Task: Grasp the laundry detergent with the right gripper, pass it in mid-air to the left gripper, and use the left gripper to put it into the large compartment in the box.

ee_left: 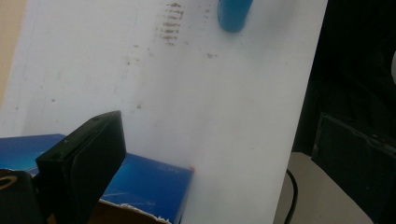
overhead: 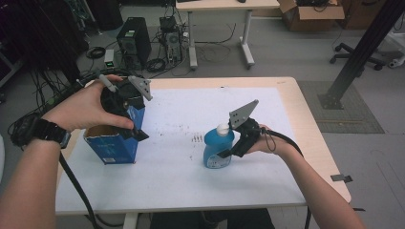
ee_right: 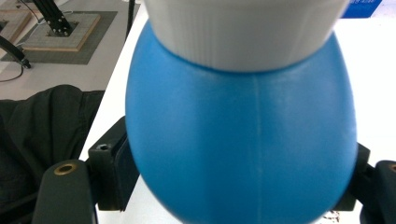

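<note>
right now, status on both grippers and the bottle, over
Left hand-held gripper clamps blue box wall. Right hand-held gripper jaws around upright blue bottle. Nothing between them.

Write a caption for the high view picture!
Right gripper grasps round blue plastic bottle; left gripper grips open blue cardboard box.

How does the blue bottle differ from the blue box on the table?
The blue bottle is rounded plastic with a white cap on; the blue box is straight-sided cardboard, open on top. The bottle sits between the right gripper's jaws; the left gripper is at the box's rim. Both are blue and stand upright on the white mat.
</note>
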{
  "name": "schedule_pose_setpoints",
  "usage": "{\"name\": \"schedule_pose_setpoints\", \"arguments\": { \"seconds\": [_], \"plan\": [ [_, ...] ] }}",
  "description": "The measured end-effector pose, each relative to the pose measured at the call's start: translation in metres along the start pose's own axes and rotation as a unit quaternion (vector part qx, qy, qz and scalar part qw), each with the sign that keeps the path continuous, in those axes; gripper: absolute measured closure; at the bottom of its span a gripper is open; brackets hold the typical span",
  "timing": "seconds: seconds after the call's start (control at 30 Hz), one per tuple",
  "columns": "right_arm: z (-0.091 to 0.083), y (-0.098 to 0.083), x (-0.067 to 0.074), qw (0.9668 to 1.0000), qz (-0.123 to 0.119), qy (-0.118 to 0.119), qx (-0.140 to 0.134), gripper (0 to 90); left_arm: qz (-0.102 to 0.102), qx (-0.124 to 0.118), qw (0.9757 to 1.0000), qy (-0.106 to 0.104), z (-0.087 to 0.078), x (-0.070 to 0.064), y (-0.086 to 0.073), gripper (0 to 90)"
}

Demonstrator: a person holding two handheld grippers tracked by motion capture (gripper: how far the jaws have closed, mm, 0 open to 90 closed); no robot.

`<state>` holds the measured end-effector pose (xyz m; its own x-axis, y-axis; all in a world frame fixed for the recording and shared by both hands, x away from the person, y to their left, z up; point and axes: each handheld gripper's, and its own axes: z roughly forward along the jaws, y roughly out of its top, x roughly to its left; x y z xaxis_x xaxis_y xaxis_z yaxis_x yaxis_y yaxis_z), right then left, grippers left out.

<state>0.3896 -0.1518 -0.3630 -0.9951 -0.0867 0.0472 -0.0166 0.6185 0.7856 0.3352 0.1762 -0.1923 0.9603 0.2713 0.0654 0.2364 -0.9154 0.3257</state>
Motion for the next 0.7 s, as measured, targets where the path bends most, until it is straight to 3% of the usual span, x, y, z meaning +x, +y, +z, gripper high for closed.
{"name": "schedule_pose_setpoints", "arguments": {
  "seconds": [0.7],
  "plan": [
    [-0.0006, -0.0028, 0.0002, 1.0000, -0.004, -0.006, -0.003, 30.2, 0.002, 0.001, 1.0000, -0.001, -0.0010, -0.0012, 0.0010, 3.4]
  ]
}}
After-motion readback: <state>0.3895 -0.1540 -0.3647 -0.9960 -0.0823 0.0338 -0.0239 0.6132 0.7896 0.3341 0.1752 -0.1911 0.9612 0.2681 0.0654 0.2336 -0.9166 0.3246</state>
